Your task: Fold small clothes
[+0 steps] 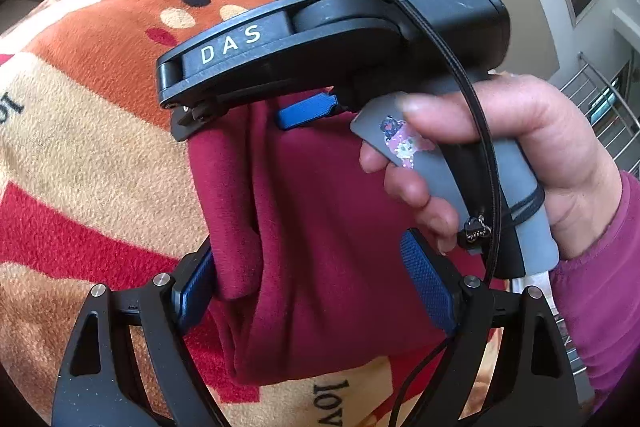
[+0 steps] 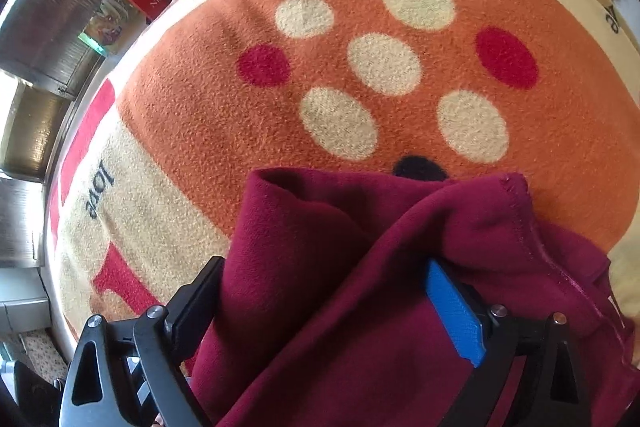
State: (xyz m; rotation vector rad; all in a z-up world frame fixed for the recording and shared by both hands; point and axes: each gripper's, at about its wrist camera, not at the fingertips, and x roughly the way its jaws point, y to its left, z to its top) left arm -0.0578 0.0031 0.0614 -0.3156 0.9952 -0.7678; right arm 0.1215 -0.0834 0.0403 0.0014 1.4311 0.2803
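Left wrist view: maroon garment (image 1: 320, 247) lies bunched on the blanket (image 1: 80, 155), directly between the left gripper's (image 1: 316, 291) spread jaws; the right gripper (image 2: 320, 311), jaws apart too, straddles its far fold from above.

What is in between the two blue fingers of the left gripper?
A bunched fold of the dark red garment lies between the left gripper's fingers, on the patterned blanket. The left wrist view shows it.
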